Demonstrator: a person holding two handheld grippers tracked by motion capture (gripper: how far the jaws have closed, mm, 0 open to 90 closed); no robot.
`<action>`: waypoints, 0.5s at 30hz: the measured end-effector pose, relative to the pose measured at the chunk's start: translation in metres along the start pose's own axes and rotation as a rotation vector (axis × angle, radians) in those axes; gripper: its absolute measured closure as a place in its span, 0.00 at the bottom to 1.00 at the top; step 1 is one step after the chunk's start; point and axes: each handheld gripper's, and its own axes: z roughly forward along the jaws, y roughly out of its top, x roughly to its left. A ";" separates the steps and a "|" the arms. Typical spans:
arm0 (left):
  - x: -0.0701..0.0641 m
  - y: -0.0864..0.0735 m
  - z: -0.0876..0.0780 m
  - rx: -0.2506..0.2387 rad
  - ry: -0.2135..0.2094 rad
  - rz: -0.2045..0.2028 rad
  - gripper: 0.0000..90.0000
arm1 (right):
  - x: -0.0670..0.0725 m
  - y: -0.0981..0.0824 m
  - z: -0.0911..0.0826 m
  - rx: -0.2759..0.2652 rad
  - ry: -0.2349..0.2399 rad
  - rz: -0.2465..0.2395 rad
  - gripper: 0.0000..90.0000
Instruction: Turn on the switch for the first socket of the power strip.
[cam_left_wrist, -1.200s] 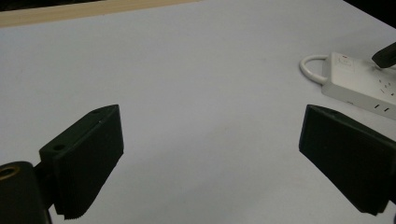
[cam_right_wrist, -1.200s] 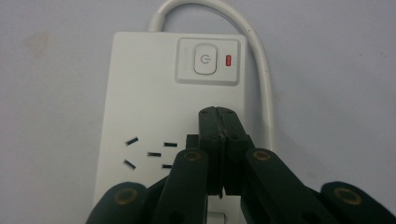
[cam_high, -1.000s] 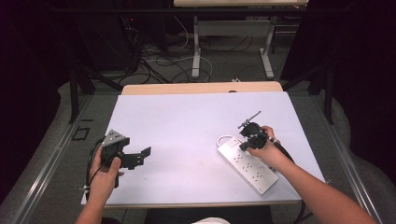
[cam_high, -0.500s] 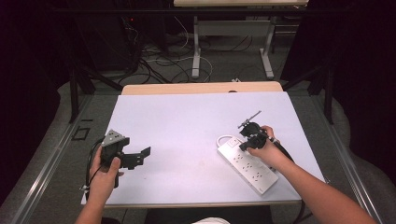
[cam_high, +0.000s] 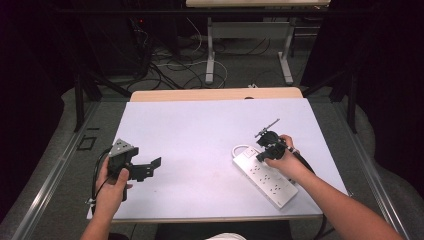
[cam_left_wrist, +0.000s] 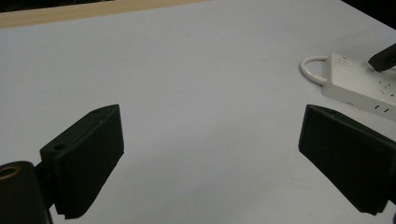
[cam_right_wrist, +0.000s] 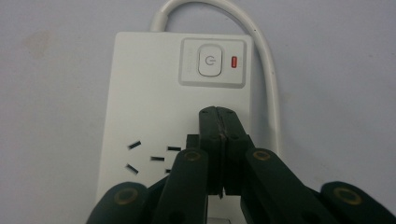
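Right gripper (cam_right_wrist: 218, 112) is down over the white plastic power strip (cam_right_wrist: 154, 93), jaws pressed flat together with nothing between them, the joined tips hovering just short of the strip's square power button (cam_right_wrist: 209, 60). Beside that button, a small red indicator light (cam_right_wrist: 234, 61) glows. To the left of the closed tips sit the dark slots of a socket (cam_right_wrist: 152, 157); whether the tips actually touch the plastic cannot be told. Past the button, the white cord (cam_right_wrist: 261, 60) loops out of the strip's end and runs back along the right of the jaws.

From the high view, the right gripper (cam_high: 265, 145) sits at the strip's (cam_high: 267, 180) far end, with the strip stretching back toward the person along the right forearm.

Over on the other side, the left gripper (cam_high: 145, 170) is held well apart from all that, low over the pale blue-grey tabletop (cam_high: 200, 130). Its jaws are spread wide with bare table between them, and the power strip (cam_left_wrist: 359, 88) lies far ahead and off to the right of its right-hand jaw.
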 end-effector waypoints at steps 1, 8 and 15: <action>0.000 0.000 0.000 -0.003 0.001 -0.001 0.07 | 0.000 0.000 0.000 -0.005 -0.001 -0.007 1.00; 0.001 0.000 0.000 0.000 0.003 0.001 0.07 | -0.001 -0.001 0.001 -0.019 0.012 -0.019 1.00; 0.000 0.000 0.000 0.001 0.001 -0.003 0.07 | 0.000 -0.003 0.008 -0.079 0.009 0.001 1.00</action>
